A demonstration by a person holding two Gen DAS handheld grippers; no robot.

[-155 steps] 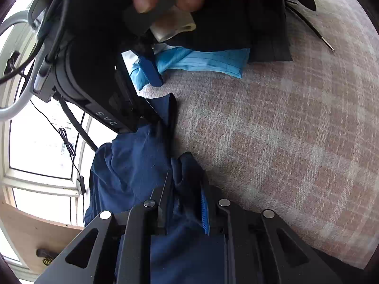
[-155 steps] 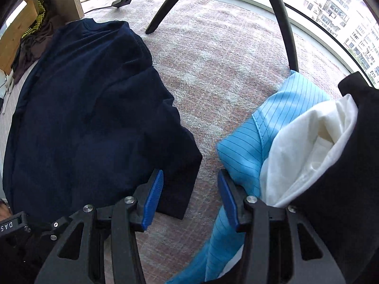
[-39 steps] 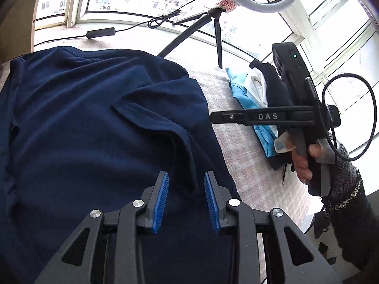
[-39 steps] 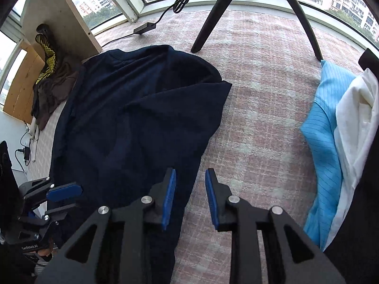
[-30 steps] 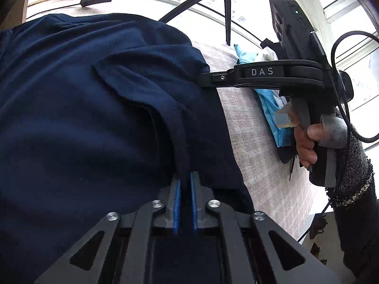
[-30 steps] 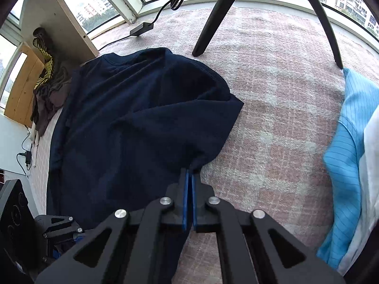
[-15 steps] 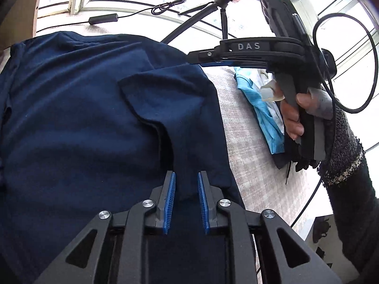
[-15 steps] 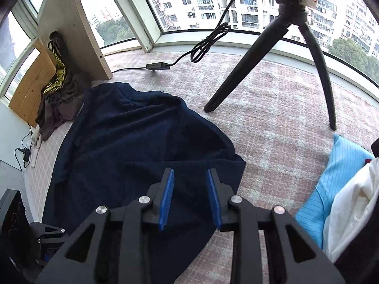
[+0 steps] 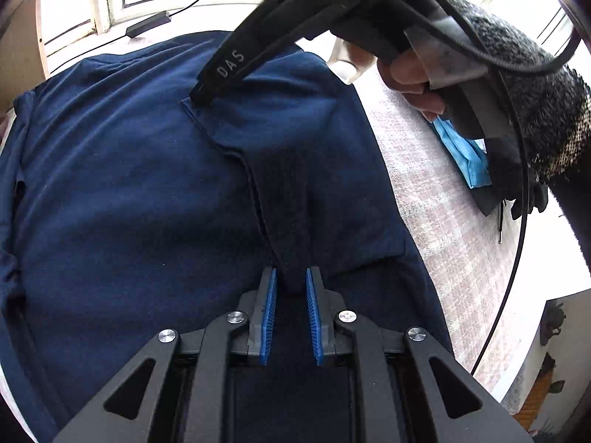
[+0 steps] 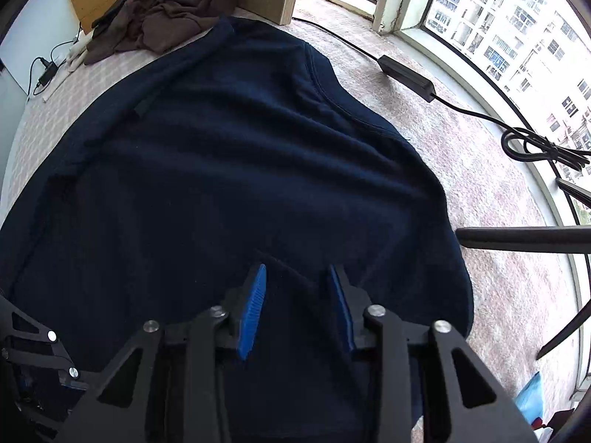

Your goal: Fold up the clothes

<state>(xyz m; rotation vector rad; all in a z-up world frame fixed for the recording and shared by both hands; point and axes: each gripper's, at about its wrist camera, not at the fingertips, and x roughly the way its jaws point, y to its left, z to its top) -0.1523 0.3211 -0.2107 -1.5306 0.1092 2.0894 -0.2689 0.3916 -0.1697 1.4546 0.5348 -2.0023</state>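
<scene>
A navy shirt (image 9: 129, 184) lies spread on the plaid surface, one sleeve (image 9: 295, 110) folded in over the body. In the left wrist view my left gripper (image 9: 290, 288) stands slightly open low over the shirt, with the ridge of the sleeve fold running in between its blue pads. My right gripper (image 9: 201, 96), held by a hand (image 9: 410, 74), points its tip at the folded sleeve's far corner. In the right wrist view the right gripper (image 10: 297, 291) shows its pads apart over the shirt (image 10: 240, 147), the sleeve's hem edge lying between them.
Brown clothes (image 10: 159, 11) lie heaped by a wooden board at the far edge. A power brick and its cable (image 10: 406, 77) run along the window side, near a tripod leg (image 10: 517, 238). A light blue garment (image 9: 465, 158) lies on dark clothes to the right.
A second ago both grippers were shut on the shirt's sleeve; half a second ago both had opened. Since then the right gripper has swung across and rolled to the sleeve's far corner.
</scene>
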